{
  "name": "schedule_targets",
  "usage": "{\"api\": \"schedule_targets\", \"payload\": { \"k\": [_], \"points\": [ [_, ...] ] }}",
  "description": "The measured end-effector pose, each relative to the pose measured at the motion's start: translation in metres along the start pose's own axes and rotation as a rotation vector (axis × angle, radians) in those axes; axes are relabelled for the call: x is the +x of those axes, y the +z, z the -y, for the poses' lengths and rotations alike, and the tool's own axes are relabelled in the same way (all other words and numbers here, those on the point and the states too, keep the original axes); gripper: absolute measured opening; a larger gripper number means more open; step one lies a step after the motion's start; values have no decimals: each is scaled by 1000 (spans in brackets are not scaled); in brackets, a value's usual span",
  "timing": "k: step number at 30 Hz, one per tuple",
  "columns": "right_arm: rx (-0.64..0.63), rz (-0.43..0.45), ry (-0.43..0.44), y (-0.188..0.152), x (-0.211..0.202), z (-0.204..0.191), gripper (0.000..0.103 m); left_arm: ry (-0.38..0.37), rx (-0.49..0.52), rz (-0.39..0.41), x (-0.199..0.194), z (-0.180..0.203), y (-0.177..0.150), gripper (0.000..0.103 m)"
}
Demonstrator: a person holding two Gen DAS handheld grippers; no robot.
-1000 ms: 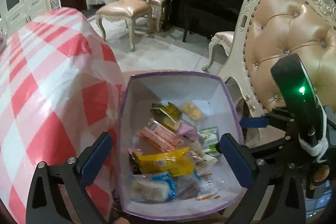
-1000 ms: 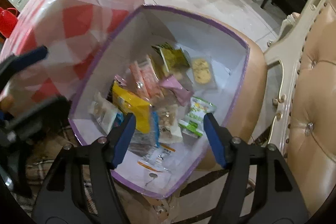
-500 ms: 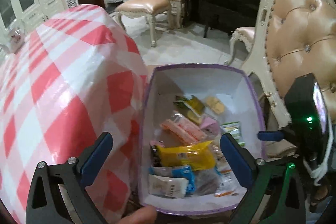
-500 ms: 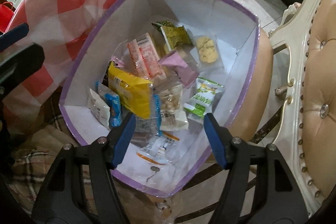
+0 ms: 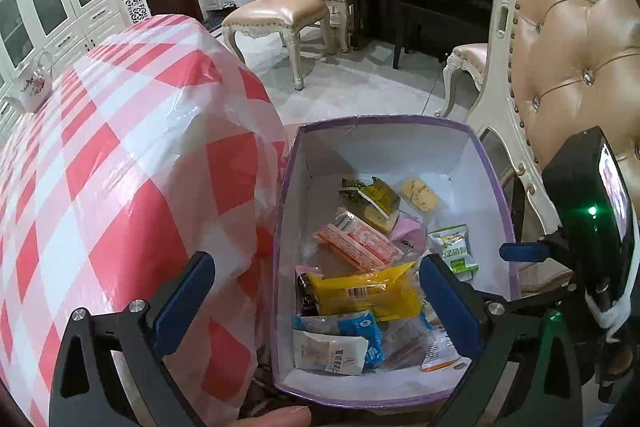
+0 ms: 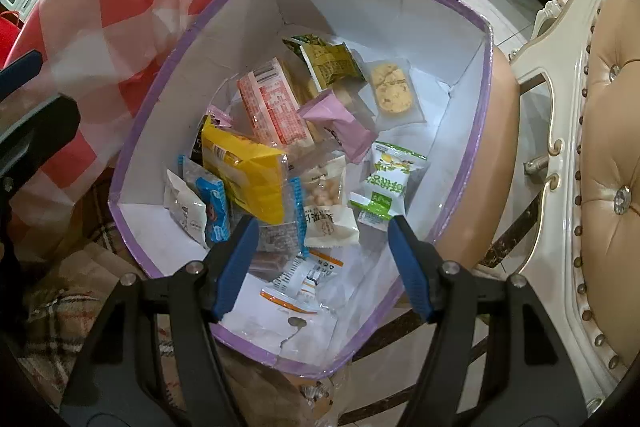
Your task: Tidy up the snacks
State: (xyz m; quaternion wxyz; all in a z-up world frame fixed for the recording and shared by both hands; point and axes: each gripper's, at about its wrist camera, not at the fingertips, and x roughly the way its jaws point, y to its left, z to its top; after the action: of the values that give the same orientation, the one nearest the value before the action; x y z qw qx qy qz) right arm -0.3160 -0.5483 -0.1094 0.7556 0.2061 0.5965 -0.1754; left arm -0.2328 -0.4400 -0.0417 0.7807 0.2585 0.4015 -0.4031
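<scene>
From the left wrist we look down past our left gripper (image 5: pixel 316 303), its jaws spread wide with nothing between them, into a purple-rimmed box (image 5: pixel 496 187) full of snack packets; it stands on a chair seat just beside the surface under its red-checked cloth (image 5: pixel 120 167). A yellow packet (image 5: pixel 364 293) lies across the middle of the heap, a blue-and-white one (image 5: pixel 336 343) nearer us, and the right gripper's body shows at the picture's right edge. From the right wrist, our right gripper (image 6: pixel 320 267) hangs over the near end of the same box (image 6: pixel 486 75), jaws released and holding nothing, with a white packet of round puffs (image 6: pixel 326 203) and a clear-wrapped dark snack (image 6: pixel 276 239) lying just ahead of its tips; a green-and-white packet (image 6: pixel 386 179) sits to one side. We judge that we are choosing the first packet to lift out. The next move calls for lowering the right jaws around a single top-lying packet without snagging its neighbours.
</scene>
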Motion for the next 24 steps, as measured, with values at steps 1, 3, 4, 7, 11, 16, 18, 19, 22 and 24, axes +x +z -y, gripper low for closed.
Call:
{"api": "schedule_targets", "payload": {
  "k": [1, 3, 4, 7, 11, 16, 18, 19, 22, 24],
  "points": [
    [2, 1, 0, 0, 0, 0, 70, 0, 0, 0, 0, 0, 0, 103],
    [8, -1, 1, 0, 1, 1, 70, 0, 1, 0, 0, 0, 0, 103],
    [15, -4, 3, 1, 1, 2, 70, 0, 2, 2, -1, 1, 0, 103],
    [31, -15, 5, 0, 4, 5, 70, -4, 8, 4, -2, 1, 0, 103],
    [35, -25, 8, -1, 7, 5, 70, -5, 15, 2, -2, 2, 0, 103],
    [42, -32, 18, -2, 8, 6, 70, -6, 14, -2, -1, 3, 0, 103],
    [42, -36, 20, -2, 9, 5, 70, -6, 14, -2, -1, 2, 0, 103],
    [43, -37, 21, -2, 10, 5, 70, -6, 14, -2, -1, 3, 0, 103],
    [44, -43, 24, -3, 11, 5, 70, -5, 15, -3, -1, 3, -1, 103],
    [44, -47, 27, -3, 12, 4, 70, -5, 15, -5, 0, 3, -2, 103]
  ]
}}
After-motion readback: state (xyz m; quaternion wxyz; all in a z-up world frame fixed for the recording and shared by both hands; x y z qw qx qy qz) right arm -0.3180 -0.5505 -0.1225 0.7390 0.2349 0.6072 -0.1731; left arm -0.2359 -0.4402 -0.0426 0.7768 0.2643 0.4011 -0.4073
